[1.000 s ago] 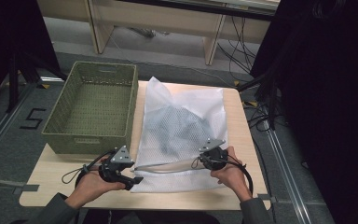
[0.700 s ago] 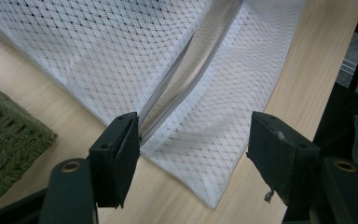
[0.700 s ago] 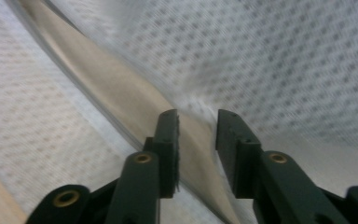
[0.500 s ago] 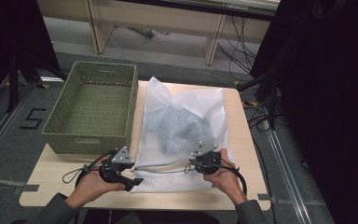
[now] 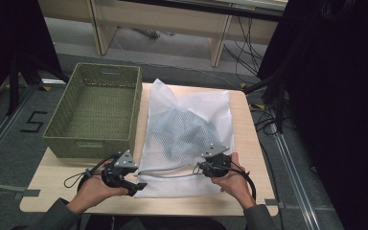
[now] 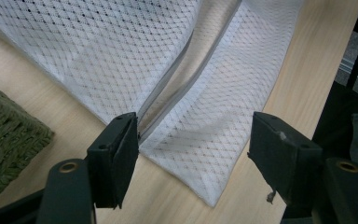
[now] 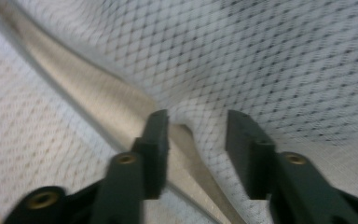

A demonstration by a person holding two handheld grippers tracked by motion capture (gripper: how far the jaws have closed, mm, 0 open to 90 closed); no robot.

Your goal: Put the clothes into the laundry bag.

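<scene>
A white mesh laundry bag (image 5: pixel 187 129) lies flat on the wooden table (image 5: pixel 251 143), with dark clothing showing through its middle. Its grey zipper (image 6: pixel 168 84) runs along the near end and is parted, leaving a beige gap. My left gripper (image 5: pixel 136 178) sits at the bag's near left corner; in the left gripper view it (image 6: pixel 193 149) is open wide, astride the mesh (image 6: pixel 205 126) where the zipper ends. My right gripper (image 5: pixel 200 167) rests on the bag's near right part. In the right gripper view it (image 7: pixel 198 140) is open, with a raised fold of mesh (image 7: pixel 284 56) between the jaws.
An empty green woven basket (image 5: pixel 93 143) stands on the table's left, touching the bag's left edge; its corner (image 6: pixel 4 130) lies beside my left gripper. The table's front edge is close behind both hands. Dark floor and cables lie beyond the right edge.
My right gripper moved slightly left and toward the person along the zipper. The bag's lifted mouth has sunk flatter. The left gripper stayed in place.
</scene>
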